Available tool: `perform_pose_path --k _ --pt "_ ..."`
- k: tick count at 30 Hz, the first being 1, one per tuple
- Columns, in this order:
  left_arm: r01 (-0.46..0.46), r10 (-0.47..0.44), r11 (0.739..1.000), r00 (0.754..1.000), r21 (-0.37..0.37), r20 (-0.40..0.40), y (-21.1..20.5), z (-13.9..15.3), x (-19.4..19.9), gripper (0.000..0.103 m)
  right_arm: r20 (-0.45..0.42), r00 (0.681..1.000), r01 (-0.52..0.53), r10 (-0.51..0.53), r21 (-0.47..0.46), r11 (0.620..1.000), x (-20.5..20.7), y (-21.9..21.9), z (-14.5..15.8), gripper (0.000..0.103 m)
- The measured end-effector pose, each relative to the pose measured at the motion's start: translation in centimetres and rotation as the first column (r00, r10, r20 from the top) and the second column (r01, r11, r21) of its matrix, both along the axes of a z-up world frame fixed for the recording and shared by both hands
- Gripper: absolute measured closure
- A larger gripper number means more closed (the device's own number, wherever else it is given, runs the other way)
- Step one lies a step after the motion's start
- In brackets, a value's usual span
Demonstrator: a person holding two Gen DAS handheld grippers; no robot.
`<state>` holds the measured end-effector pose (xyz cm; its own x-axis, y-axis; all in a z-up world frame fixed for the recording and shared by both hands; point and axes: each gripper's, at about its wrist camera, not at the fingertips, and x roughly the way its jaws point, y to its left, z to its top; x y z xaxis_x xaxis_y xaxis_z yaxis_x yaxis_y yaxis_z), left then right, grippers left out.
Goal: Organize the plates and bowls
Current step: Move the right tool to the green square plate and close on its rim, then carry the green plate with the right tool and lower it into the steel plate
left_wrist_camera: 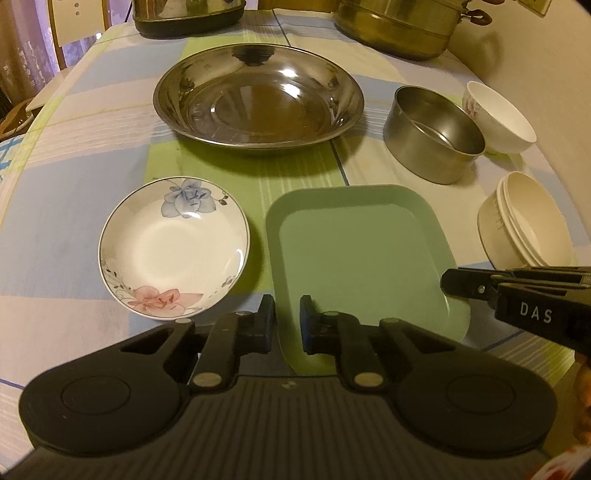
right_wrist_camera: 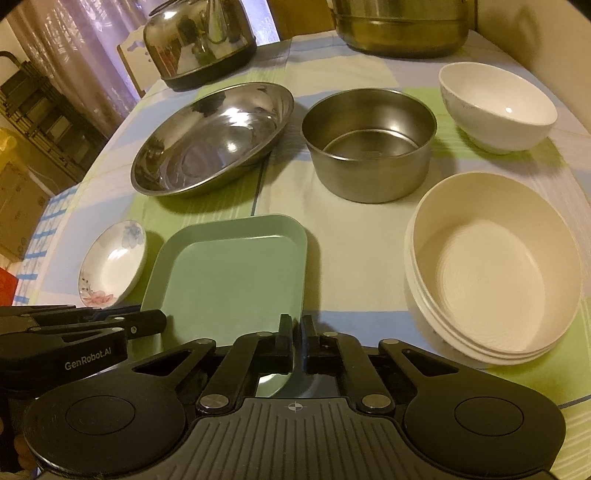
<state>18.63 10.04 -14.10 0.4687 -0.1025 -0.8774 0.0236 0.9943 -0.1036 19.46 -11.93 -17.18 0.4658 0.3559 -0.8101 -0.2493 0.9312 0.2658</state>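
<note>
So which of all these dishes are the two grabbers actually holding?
The green square plate. Both the left gripper and right gripper are pinched on its near rim; the flowered saucer, steel dishes and white bowls sit untouched.

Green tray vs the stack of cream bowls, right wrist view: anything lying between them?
Nothing. Between the green tray and the stack of cream bowls only bare tablecloth shows in the right wrist view.

kettle [right_wrist_camera: 199,48], brass pot [right_wrist_camera: 402,26], checked tablecloth [right_wrist_camera: 354,229]

Black left gripper [left_wrist_camera: 287,317], silver pivot screws, right gripper [right_wrist_camera: 297,338] lettered "DAS"
</note>
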Motion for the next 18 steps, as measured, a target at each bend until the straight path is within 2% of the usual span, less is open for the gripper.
perform_pose_path --k 18 --pt "-0.009 0.005 0.999 0.995 0.037 0.098 0.3 3.7 1.1 0.090 0.053 0.998 -0.018 0.016 0.045 0.999 1.6 0.2 2.9 0.099"
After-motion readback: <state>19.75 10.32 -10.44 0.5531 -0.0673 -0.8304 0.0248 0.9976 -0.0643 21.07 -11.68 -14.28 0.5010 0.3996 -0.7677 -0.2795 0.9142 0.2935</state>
